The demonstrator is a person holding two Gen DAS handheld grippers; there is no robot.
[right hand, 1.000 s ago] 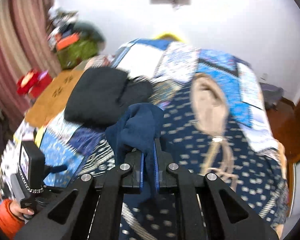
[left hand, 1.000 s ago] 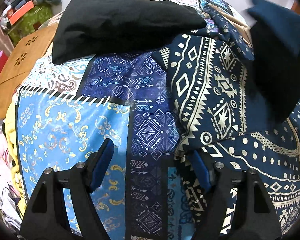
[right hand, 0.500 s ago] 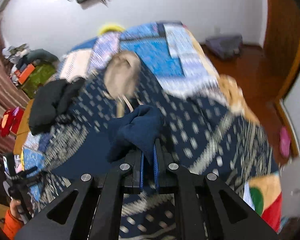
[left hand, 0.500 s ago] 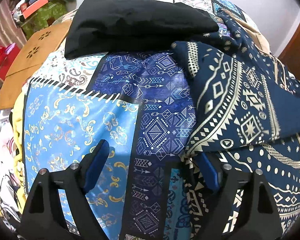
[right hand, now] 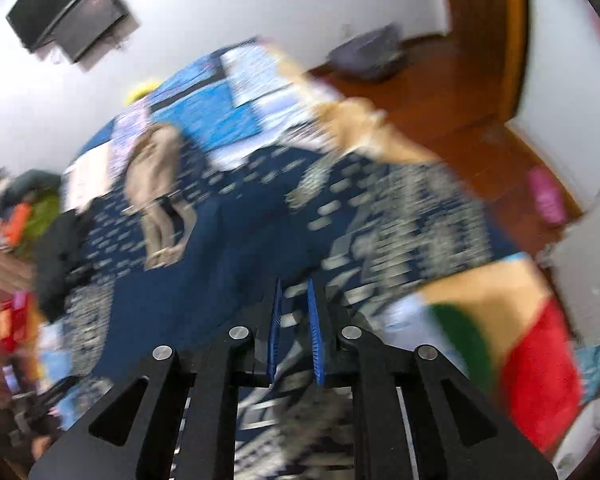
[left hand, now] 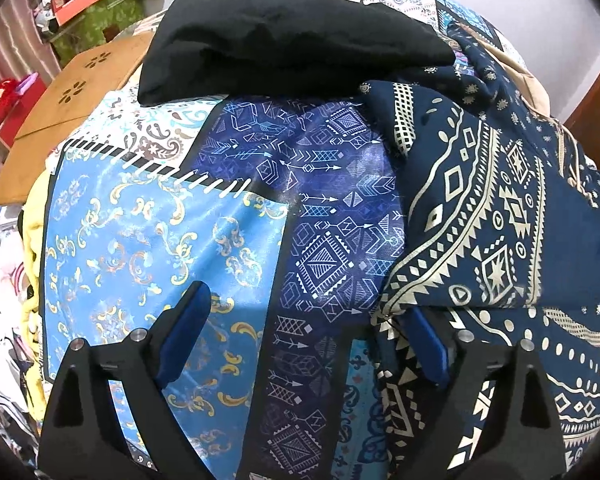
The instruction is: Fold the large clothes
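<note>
A large navy cloth with a cream tribal pattern (left hand: 492, 216) lies folded over on the bed, at the right of the left wrist view. My left gripper (left hand: 304, 312) is open above the patchwork bedspread (left hand: 148, 232), its right finger at the cloth's lower edge. In the blurred right wrist view the same navy cloth (right hand: 228, 248) spreads across the bed. My right gripper (right hand: 294, 300) hovers over it with a narrow gap between its blue pads and nothing held.
A black folded garment (left hand: 284, 32) lies at the far side, and a beige garment (right hand: 156, 184) rests on the navy cloth. A brown low table (left hand: 72, 96) and a green box (left hand: 96, 16) stand left of the bed. Wooden floor (right hand: 452, 92) lies to the right.
My right gripper carried the navy cloth's corner across the bed to the right, then let it go and opened slightly. The cloth now lies folded flat. My left gripper stayed open and nearly still.
</note>
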